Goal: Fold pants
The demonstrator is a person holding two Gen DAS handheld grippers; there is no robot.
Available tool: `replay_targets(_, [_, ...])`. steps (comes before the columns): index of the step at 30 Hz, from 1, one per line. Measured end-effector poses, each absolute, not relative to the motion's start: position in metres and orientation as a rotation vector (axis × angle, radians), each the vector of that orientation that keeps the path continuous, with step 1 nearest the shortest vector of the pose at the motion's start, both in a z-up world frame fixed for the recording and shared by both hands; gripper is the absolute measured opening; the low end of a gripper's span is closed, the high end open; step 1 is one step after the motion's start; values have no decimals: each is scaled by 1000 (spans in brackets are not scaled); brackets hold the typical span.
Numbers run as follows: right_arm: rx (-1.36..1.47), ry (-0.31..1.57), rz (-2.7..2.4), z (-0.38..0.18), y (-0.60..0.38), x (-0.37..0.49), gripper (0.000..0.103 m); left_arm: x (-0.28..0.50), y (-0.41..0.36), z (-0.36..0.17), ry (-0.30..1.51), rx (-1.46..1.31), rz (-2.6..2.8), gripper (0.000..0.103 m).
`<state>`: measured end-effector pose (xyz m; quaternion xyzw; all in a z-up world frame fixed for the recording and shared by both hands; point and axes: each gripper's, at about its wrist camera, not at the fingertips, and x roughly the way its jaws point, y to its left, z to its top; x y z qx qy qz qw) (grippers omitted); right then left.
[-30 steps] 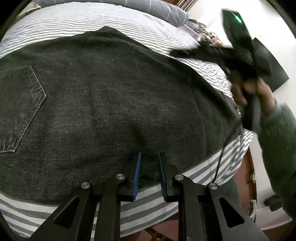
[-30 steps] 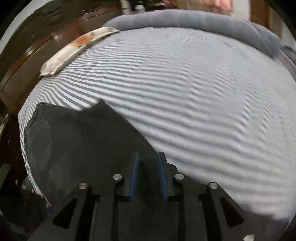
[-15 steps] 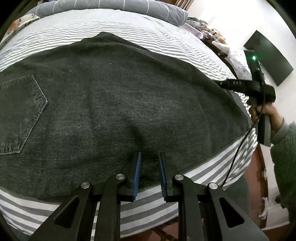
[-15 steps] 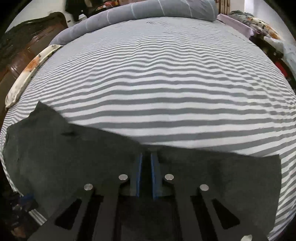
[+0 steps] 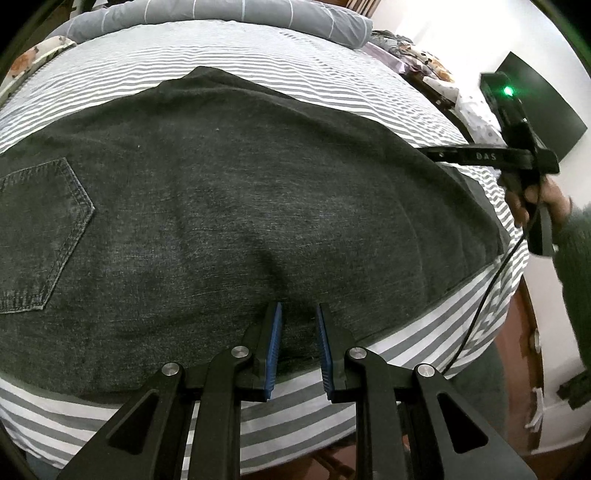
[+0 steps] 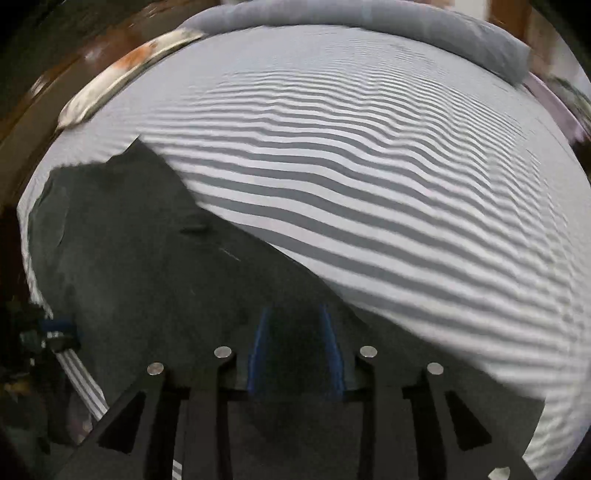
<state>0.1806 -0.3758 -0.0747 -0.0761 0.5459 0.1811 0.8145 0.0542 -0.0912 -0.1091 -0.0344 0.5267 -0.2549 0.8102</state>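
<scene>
Dark grey denim pants (image 5: 236, 206) lie flat across the striped bed (image 5: 280, 62), back pocket (image 5: 40, 229) at the left. My left gripper (image 5: 298, 314) is open with its blue pads over the pants' near edge, holding nothing. The right gripper shows in the left wrist view (image 5: 491, 157) at the pants' right end, held by a hand. In the right wrist view the pants (image 6: 155, 266) fill the lower left. My right gripper (image 6: 295, 321) is open above the fabric, with a gap between the blue pads. That view is blurred.
A grey pillow (image 5: 236, 18) lies at the bed's far side. A wooden headboard (image 6: 74, 55) and a patterned pillow (image 6: 125, 70) sit at the left in the right wrist view. A black screen (image 5: 546, 122) hangs on the white wall. A cable (image 5: 487, 295) hangs off the right gripper.
The right gripper was shut on the pants' end half a second ago and is now open; its view has swung left. The left gripper has stayed in place.
</scene>
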Motion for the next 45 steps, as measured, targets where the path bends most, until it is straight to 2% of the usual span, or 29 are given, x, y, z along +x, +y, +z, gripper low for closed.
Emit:
replay_targets(6, [-256, 1291, 598, -89, -369, 208, 27, 56, -88, -110, 1131, -79, -559, 20])
replay_targets(7, [-226, 1308, 617, -90, -373, 213, 24, 57, -88, -110, 1135, -87, -559, 20])
replay_targets(8, [-226, 1311, 616, -91, -375, 213, 15, 58, -87, -110, 1137, -93, -558, 20])
replay_targets(10, [-240, 1295, 617, -89, -379, 213, 6, 59, -86, -110, 1143, -100, -557, 20])
replay_targets(14, [-324, 1193, 565, -77, -374, 193, 0, 60, -87, -110, 1147, -86, -557, 20])
replay_targets(18, [-323, 1087, 480, -61, -375, 195, 0, 59, -88, -111, 1139, -85, -551, 20])
replay_targets(21, [-279, 1132, 532, -62, -377, 200, 1, 57, -89, -111, 1133, -77, -547, 20])
replay_targets(24, [-247, 1222, 581, -73, -381, 212, 10, 56, -90, -111, 1134, -79, -551, 20])
replay_targets(26, [-245, 1216, 615, -75, -381, 217, 15, 56, -89, -111, 1134, -84, -555, 20])
replay_targets(30, [-231, 1285, 705, -86, -383, 227, 19, 57, -85, -112, 1134, -98, -574, 20])
replay_targets(34, [-218, 1343, 817, -96, -378, 233, 19, 61, -77, -113, 1152, -135, -596, 20])
replay_targets(36, [-218, 1350, 868, -94, -379, 231, 13, 62, -76, -112, 1160, -143, -598, 20])
replay_targets(43, [-245, 1269, 867, -89, -381, 231, 14, 62, -78, -111, 1159, -130, -594, 20])
replay_targets(45, [-227, 1306, 904, -96, -379, 232, 14, 62, -79, -111, 1161, -127, -595, 20])
